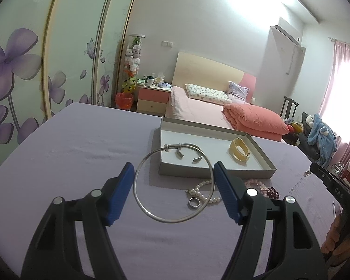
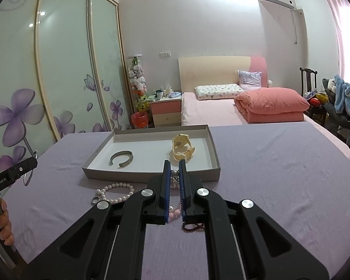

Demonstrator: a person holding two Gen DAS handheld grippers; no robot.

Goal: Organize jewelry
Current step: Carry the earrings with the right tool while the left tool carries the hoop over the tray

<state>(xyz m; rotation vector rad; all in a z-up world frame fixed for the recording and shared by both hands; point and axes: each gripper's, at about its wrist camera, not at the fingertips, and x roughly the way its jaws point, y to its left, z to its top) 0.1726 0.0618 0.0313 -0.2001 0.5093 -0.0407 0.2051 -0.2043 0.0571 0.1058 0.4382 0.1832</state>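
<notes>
The purple desk (image 2: 268, 163) holds a grey tray (image 1: 263, 170) — pearls (image 1: 205, 186) and a ring (image 1: 194, 202) lie before it. Left tongs (image 1: 173, 182) pinch a silver hoop (image 1: 137, 193); right tongs (image 2: 174, 168) pinch a small bead (image 2: 175, 173).

Thin silver bangle (image 1: 173, 184) upright above purple cloth, before the grey tray (image 1: 263, 163).

Right gripper (image 2: 174, 166) closed on a small pale bead piece (image 2: 174, 175) — blue pads nearly touching, just in front of the grey tray (image 2: 151, 175). Tray sits on the purple cloth (image 2: 280, 175), holding a grey open cuff (image 2: 121, 158) at left and a cream bangle (image 2: 182, 150) at right. Pearl bracelet (image 2: 115, 192) and silver ring (image 2: 94, 200) lie on the cloth near the tray — pink beads (image 2: 173, 213) and dark red beads (image 2: 191, 227) under the gripper. Left gripper's body (image 2: 11, 175) at the left edge, hand (image 2: 4, 224) below it.
</notes>
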